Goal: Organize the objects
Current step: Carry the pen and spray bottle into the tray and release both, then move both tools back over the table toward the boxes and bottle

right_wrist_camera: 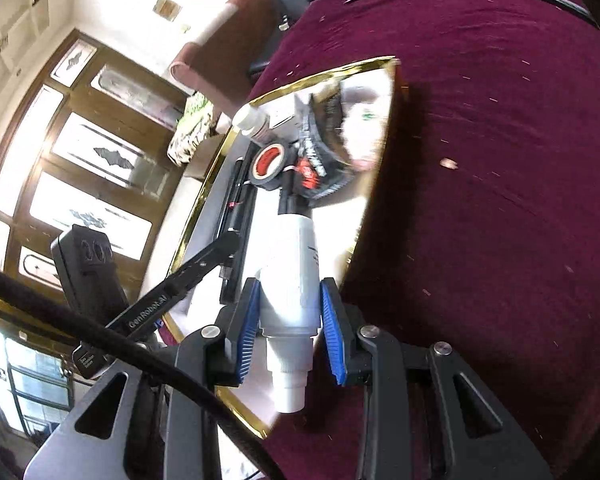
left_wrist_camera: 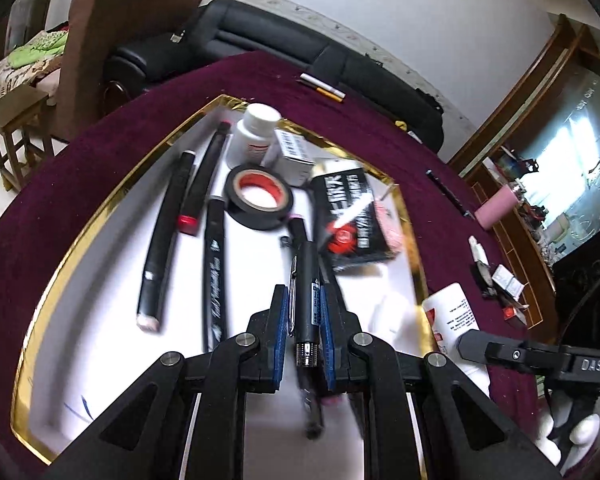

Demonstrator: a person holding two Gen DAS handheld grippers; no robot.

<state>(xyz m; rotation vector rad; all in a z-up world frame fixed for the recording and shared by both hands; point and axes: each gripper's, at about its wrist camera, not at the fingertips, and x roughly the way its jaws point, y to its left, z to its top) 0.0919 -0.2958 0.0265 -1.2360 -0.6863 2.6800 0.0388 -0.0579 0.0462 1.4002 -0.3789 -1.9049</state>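
Note:
My left gripper (left_wrist_camera: 304,296) is shut on a black pen (left_wrist_camera: 309,272) with a silver clip, held over the near part of a gold-rimmed white tray (left_wrist_camera: 112,200). The tray holds several black markers (left_wrist_camera: 168,236), a black tape roll (left_wrist_camera: 258,198) with a red core, a white bottle (left_wrist_camera: 256,136), a small white box (left_wrist_camera: 296,156) and a black packet (left_wrist_camera: 348,216). In the right wrist view my right gripper (right_wrist_camera: 290,286) is shut on a white squeeze bottle (right_wrist_camera: 296,248), nozzle toward the camera, over the tray's rim (right_wrist_camera: 204,196). That bottle (left_wrist_camera: 452,320) also shows at the tray's right edge.
A dark purple cloth (right_wrist_camera: 500,160) covers the table around the tray. On it lie two pens (left_wrist_camera: 322,89) at the far edge, a thin black pen (left_wrist_camera: 448,194), a pink cylinder (left_wrist_camera: 496,206) and small packets (left_wrist_camera: 508,284) at the right. A black sofa (left_wrist_camera: 260,36) stands behind.

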